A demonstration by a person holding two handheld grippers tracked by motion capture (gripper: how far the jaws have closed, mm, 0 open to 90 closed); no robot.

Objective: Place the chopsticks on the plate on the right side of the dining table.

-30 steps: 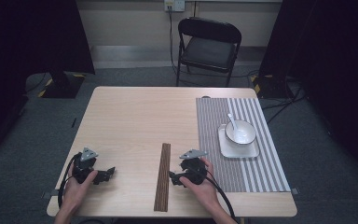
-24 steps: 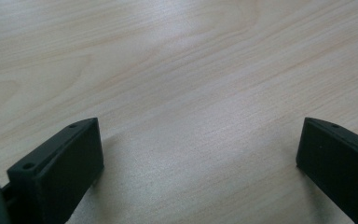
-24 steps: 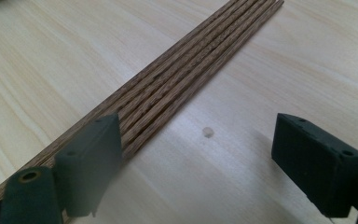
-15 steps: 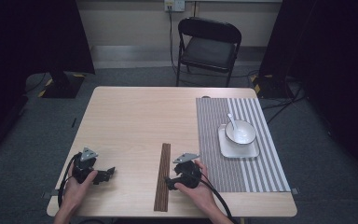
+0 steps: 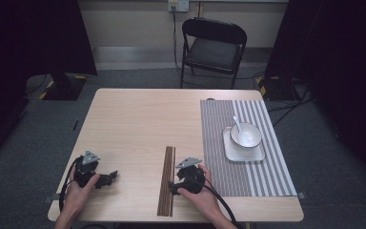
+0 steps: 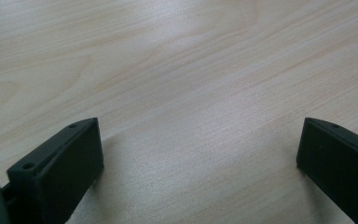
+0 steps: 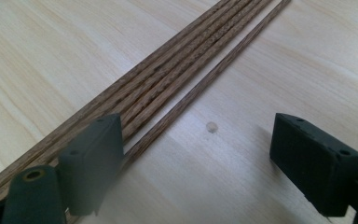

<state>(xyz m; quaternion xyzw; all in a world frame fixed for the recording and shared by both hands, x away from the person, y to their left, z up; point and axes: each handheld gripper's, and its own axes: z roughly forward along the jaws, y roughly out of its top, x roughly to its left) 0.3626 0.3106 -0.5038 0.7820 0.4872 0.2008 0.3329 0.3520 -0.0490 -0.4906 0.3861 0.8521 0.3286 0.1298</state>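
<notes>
Closing in on the bundle of dark brown wooden chopsticks (image 5: 167,181), your right gripper (image 5: 175,186) sits low on the pale wood worktop (image 5: 133,124), just beside the sticks' right flank. Those sticks lie with their long axis running twelve to six in the high view, near the worktop's front edge, and your right gripper points toward nine, square across them. That is the relation to watch: the sticks run crosswise to your reach, so the fingers can straddle them.

Looking along the right gripper view, the fingers (image 7: 91,163) stand wide apart and hold nothing. One finger rests at the edge of the bundle (image 7: 177,79), over the outermost stick, which lies slightly parted from the others; the other finger stands well clear on bare wood. So the bundle sits toward one side of the gap, not centred.

Your left gripper (image 5: 106,178) waits at about nine o'clock from the sticks, well apart, its fingers (image 6: 60,172) spread wide over bare worktop, gripping nothing. The right hand is plainly the nearer one.

Off at two o'clock, the white bowl with its spoon (image 5: 245,135) rests on the grey striped placemat (image 5: 219,143).
</notes>
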